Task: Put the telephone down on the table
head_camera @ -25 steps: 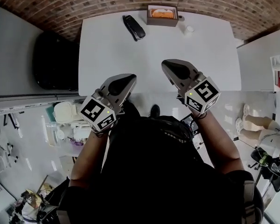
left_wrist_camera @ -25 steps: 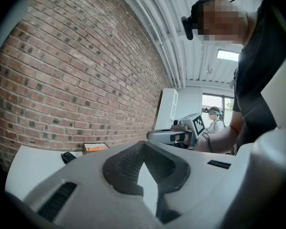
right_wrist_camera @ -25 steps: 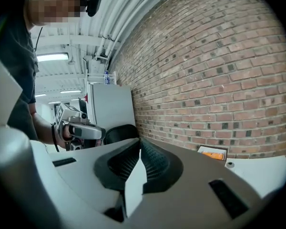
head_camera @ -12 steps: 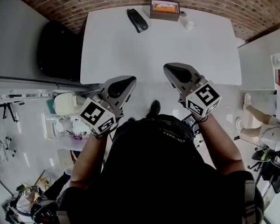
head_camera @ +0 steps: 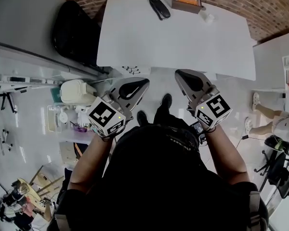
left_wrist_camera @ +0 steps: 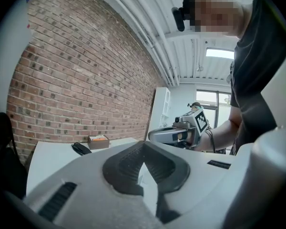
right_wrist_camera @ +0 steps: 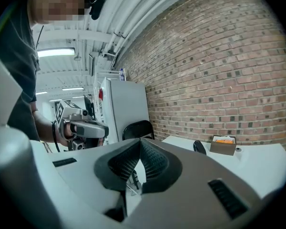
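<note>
At the far edge of the white rectangular table (head_camera: 183,42), close to the red brick wall (head_camera: 260,4), the black telephone (head_camera: 160,7) lies flat beside a small brown cardboard box (head_camera: 187,2). Well short of the table, the left gripper (head_camera: 142,83) and right gripper (head_camera: 181,75) hover side by side, each with its jaws pressed together on nothing

The wall (head_camera: 269,6) is made of rough brick. The table (head_camera: 183,42) is seen as smooth and matt, the phone (head_camera: 159,7) as shiny plastic.
</note>
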The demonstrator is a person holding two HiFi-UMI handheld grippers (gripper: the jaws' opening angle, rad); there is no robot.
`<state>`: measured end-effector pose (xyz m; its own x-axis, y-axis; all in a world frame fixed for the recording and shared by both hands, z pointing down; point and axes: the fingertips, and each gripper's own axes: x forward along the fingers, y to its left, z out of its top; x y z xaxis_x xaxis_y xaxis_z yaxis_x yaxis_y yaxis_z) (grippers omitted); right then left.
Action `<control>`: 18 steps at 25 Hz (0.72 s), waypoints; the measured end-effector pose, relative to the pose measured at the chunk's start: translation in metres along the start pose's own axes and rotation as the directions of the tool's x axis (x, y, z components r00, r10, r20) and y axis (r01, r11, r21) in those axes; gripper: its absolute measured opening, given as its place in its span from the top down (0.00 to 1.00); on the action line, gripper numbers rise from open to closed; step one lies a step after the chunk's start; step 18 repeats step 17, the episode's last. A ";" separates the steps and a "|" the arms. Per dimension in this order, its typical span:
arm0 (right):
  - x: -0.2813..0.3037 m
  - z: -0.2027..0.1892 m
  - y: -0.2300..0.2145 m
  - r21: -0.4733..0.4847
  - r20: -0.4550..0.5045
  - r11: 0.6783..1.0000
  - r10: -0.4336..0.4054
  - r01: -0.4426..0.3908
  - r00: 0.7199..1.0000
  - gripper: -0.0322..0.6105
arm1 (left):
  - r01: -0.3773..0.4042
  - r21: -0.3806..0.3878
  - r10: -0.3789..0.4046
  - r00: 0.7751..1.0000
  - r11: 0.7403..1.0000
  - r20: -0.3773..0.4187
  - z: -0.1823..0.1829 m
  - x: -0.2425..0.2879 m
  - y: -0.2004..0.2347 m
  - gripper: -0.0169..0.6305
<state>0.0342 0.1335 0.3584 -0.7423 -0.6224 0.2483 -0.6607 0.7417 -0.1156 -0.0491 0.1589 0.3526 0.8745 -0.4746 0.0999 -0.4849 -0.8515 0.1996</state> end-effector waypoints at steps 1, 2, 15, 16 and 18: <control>0.000 -0.001 0.009 -0.003 0.002 1.000 -0.004 0.004 1.000 0.93 | 0.007 0.004 -0.007 1.000 1.000 0.002 -0.001 -0.008 -0.003 0.96; -0.001 -0.002 0.017 -0.004 0.004 1.000 -0.009 0.009 1.000 0.93 | 0.012 0.008 -0.012 1.000 1.000 0.004 -0.003 -0.015 -0.007 0.96; -0.023 -0.007 0.059 -0.006 0.011 0.999 -0.047 0.047 0.999 0.93 | 0.048 0.011 -0.048 0.999 0.999 0.014 -0.010 -0.048 -0.040 0.96; -0.025 -0.006 0.060 -0.008 0.013 0.999 -0.048 0.048 0.999 0.93 | 0.051 0.012 -0.051 0.999 0.999 0.013 -0.010 -0.049 -0.043 0.96; -0.027 -0.005 0.062 -0.009 0.015 0.999 -0.050 0.050 0.999 0.93 | 0.053 0.013 -0.053 0.999 0.999 0.013 -0.010 -0.049 -0.045 0.96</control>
